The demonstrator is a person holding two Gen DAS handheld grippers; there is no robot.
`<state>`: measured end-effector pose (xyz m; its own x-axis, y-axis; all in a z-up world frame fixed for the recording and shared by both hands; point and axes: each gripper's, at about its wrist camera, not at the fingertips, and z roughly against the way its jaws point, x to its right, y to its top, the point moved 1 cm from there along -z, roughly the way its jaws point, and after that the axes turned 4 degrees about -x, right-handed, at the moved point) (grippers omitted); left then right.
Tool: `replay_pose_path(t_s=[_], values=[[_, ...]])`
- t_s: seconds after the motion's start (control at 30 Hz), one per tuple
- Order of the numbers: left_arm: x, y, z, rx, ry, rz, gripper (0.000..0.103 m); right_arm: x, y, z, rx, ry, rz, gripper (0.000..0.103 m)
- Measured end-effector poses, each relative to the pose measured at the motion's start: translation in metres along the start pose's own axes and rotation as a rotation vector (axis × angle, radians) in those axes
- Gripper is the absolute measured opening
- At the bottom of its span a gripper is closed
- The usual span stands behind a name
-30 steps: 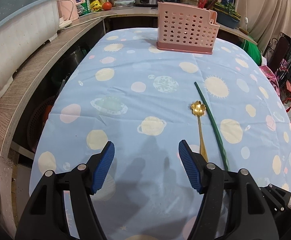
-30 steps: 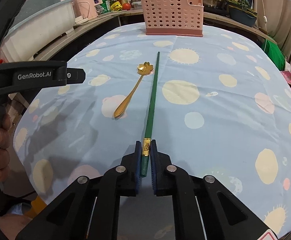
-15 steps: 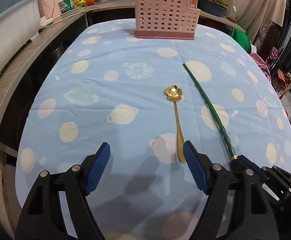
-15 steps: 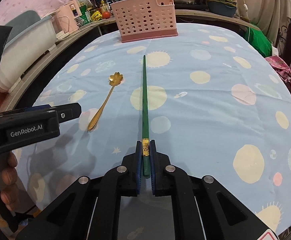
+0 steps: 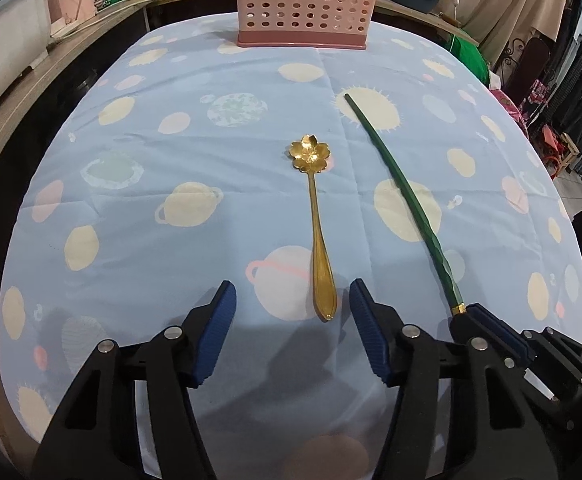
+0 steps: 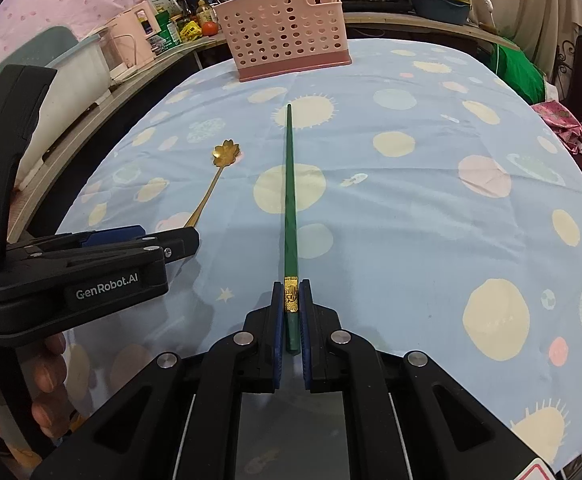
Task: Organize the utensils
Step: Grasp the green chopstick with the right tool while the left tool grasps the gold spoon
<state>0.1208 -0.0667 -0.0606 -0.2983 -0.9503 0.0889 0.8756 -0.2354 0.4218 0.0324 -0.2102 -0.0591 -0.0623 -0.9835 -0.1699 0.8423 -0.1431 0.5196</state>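
Observation:
A gold spoon (image 5: pixel 317 216) with a flower-shaped bowl lies on the blue planet-print tablecloth (image 5: pixel 171 168). My left gripper (image 5: pixel 291 304) is open, with the spoon's handle end between its fingertips. My right gripper (image 6: pixel 291 300) is shut on the gold-banded end of a long green chopstick (image 6: pixel 290 188), which points toward the pink perforated utensil basket (image 6: pixel 287 40) at the table's far edge. In the left wrist view the chopstick (image 5: pixel 403 200) runs to the right gripper (image 5: pixel 487 328) at the lower right. The spoon also shows in the right wrist view (image 6: pixel 215 176).
A wooden counter (image 5: pixel 19 92) curves along the left with a white tub (image 5: pixel 3 36), pink appliances and food items. Pots and a dark basin (image 6: pixel 439 8) stand behind the basket. Green and pink fabric (image 6: pixel 519 68) lies off the table's right side.
My left gripper has moved right and forward, so the spoon handle now lies between its open fingers. My right gripper stays shut on the chopstick, shifted slightly.

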Motion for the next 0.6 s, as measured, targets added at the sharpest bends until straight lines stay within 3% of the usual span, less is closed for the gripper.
replay_pose_path(t_s=[0.07,0.23,0.27,0.6], values=[[0.002,0.0,0.0,0.003,-0.002,-0.009,0.05,0.0,0.0,0.0,0.0,0.0,0.0,0.007],[0.005,0.0,0.002,0.004,-0.019,-0.032,0.013,0.0,0.0,0.0,0.0,0.0,0.0,0.007],[0.006,-0.001,0.002,0.001,-0.024,-0.035,0.011,0.001,0.0,0.0,0.0,0.0,-0.001,0.007],[0.002,0.001,0.014,-0.001,-0.053,-0.013,0.011,-0.001,0.004,0.009,0.019,0.005,0.0,0.007]])
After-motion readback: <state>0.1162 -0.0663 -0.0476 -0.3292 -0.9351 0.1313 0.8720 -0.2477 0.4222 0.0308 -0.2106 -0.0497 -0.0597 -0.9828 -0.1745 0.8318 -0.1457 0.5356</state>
